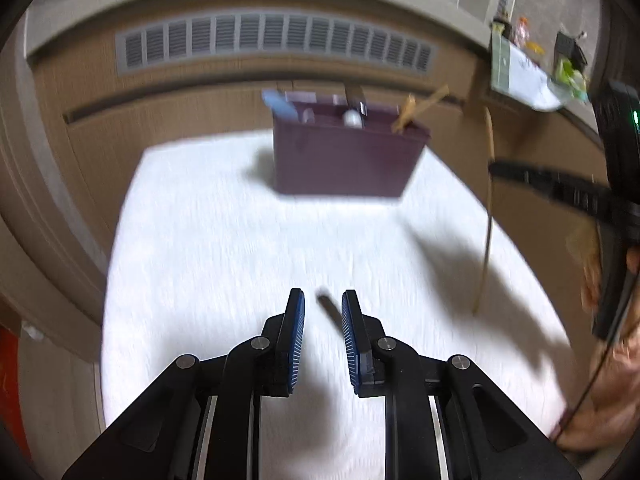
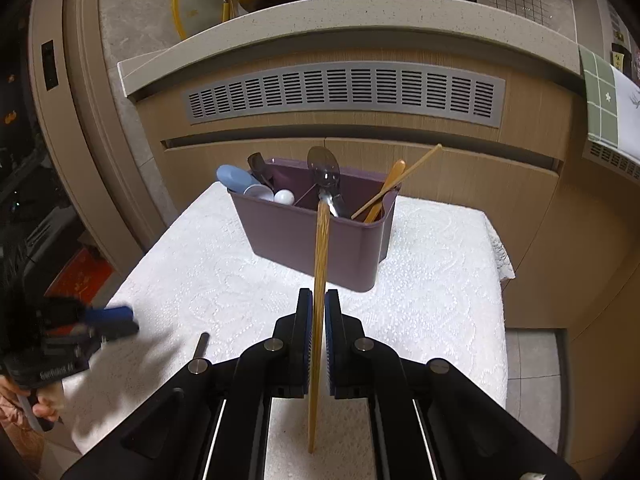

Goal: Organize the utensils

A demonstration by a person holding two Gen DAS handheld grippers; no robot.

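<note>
While the left view is smeared with blur, the right view is sharp. Far left in the right view: the left gripper (image 2: 120,318) hangs low over the white textured cloth (image 2: 224,280), a hand (image 2: 24,404) on its grip. In its own view the left gripper (image 1: 323,312) shows its blue pads narrowly apart with nothing pressed between them; a dark slim utensil (image 1: 329,307) lies on the cloth (image 1: 224,240) in the gap, beyond the tips. The same dark utensil (image 2: 201,345) shows in the right view, flat on the cloth just beside the left gripper.

Centre: the right gripper (image 2: 319,312) is clamped on a bamboo chopstick (image 2: 321,256), held along the fingers, its far tip over the near rim of the purple utensil caddy (image 2: 304,240).

The caddy stands on the cloth's far part, with compartments. Left compartment: pale blue and white items (image 2: 256,188). Middle: a metal spoon (image 2: 325,176), bowl up. Right: wooden utensils (image 2: 390,188) leaning rightward.

Behind: a wood-grain cabinet with a grey vent grille (image 2: 344,96).
</note>
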